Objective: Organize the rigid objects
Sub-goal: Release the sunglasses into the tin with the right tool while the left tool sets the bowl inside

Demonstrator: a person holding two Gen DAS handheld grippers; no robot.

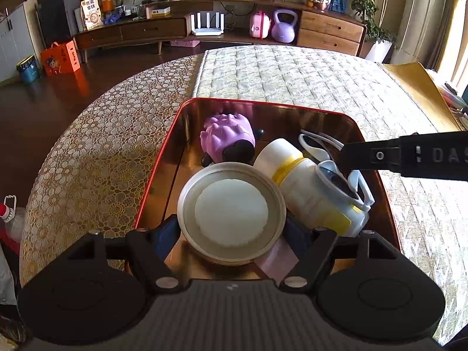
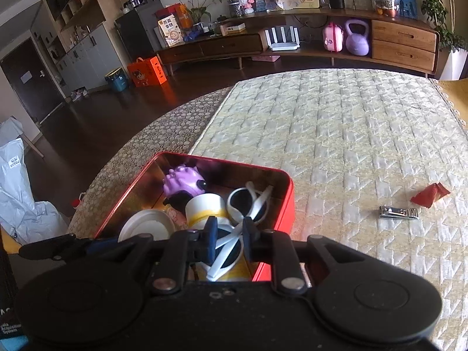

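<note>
An open red tin box stands on the table. It holds a purple spiky toy, a white and yellow bottle and white sunglasses. My left gripper is shut on a round white shallow container, tilted over the box's near end. My right gripper hovers over the box with the sunglasses' arms between its slightly parted pads, which do not press on them. One of its fingers reaches in from the right.
A metal nail clipper and a red wrapper lie on the quilted cloth to the right of the box. The round table's lace-covered edge drops to dark floor on the left. A pink paper lies in the box.
</note>
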